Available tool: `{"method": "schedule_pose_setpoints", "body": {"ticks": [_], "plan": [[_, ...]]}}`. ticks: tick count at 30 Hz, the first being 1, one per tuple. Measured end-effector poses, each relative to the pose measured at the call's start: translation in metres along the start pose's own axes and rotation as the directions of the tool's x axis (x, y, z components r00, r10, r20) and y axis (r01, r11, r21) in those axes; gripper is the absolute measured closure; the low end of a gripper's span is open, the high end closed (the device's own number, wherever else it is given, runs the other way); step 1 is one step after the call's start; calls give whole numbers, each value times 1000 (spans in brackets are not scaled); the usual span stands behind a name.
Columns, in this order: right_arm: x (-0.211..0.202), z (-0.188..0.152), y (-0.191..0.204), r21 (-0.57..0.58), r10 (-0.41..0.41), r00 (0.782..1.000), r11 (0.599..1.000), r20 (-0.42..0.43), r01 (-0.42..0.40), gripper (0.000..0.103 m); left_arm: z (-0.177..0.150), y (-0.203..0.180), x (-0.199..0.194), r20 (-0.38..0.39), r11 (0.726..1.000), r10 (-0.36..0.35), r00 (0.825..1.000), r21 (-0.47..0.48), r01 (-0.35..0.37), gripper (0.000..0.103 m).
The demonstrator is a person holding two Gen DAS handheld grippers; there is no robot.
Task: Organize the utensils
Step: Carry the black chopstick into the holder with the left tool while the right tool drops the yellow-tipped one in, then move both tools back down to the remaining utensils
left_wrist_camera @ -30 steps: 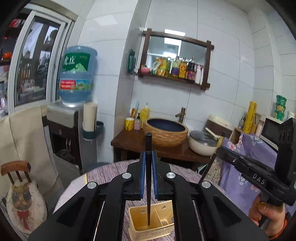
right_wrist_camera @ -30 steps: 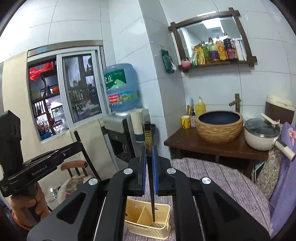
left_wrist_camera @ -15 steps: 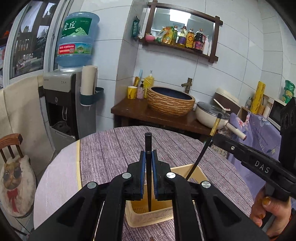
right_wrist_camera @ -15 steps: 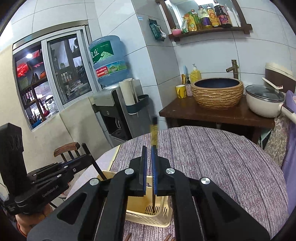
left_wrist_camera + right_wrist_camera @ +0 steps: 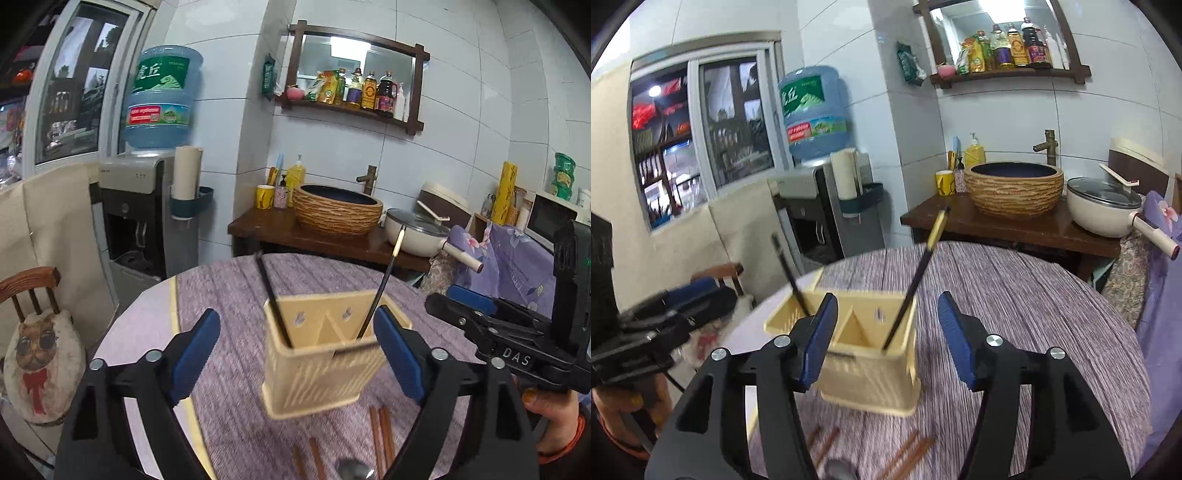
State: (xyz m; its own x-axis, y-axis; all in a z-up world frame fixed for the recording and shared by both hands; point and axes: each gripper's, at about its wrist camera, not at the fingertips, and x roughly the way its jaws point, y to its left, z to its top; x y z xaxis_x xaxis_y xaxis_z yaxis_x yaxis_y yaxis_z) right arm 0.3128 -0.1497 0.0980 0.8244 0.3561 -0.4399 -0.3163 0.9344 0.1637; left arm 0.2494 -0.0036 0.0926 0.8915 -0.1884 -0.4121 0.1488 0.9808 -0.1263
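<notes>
1. Left wrist view: my left gripper is spread wide, holding nothing. The cream utensil holder stands on the purple tablecloth between its blue pads. One black chopstick leans in the holder's left compartment, a gold-tipped chopstick in its right. Only this view shows a spoon by the brown chopsticks.
2. Right wrist view: my right gripper is likewise spread and empty; the holder sits just ahead, partly behind the left pad. Only here the window shows fully.
3. Half a second ago each gripper clamped one chopstick; both are now released into the holder.
</notes>
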Motion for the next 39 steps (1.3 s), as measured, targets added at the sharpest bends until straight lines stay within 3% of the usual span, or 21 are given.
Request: {"method": "schedule_pose_setpoints", "body": {"ticks": [6, 10, 14, 20, 32, 39], "plan": [[0, -67, 12, -28, -1, 988, 1000, -155, -3, 45, -60, 19, -2, -133, 997, 61, 989, -30, -66, 20], [-1, -101, 14, -28, -41, 978, 999, -205, 36, 45, -98, 28, 5, -253, 996, 18, 967, -84, -41, 40], [2, -126, 4, 20, -80, 960, 996, -269, 89, 46, -128, 30, 9, -334, 993, -14, 943, -119, -28, 52], [13, -142, -16, 99, -117, 931, 982, -347, 161, 57, -141, 27, 9, -366, 991, -38, 930, -132, -11, 64], [15, -148, -8, 121, -80, 933, 984, -351, 130, 62, -152, 18, 25, -414, 988, -109, 904, -147, 52, 76], [13, -150, -13, 140, -64, 934, 983, -352, 120, 62, -158, 19, 36, -436, 970, -201, 877, -214, 116, 95]]}}
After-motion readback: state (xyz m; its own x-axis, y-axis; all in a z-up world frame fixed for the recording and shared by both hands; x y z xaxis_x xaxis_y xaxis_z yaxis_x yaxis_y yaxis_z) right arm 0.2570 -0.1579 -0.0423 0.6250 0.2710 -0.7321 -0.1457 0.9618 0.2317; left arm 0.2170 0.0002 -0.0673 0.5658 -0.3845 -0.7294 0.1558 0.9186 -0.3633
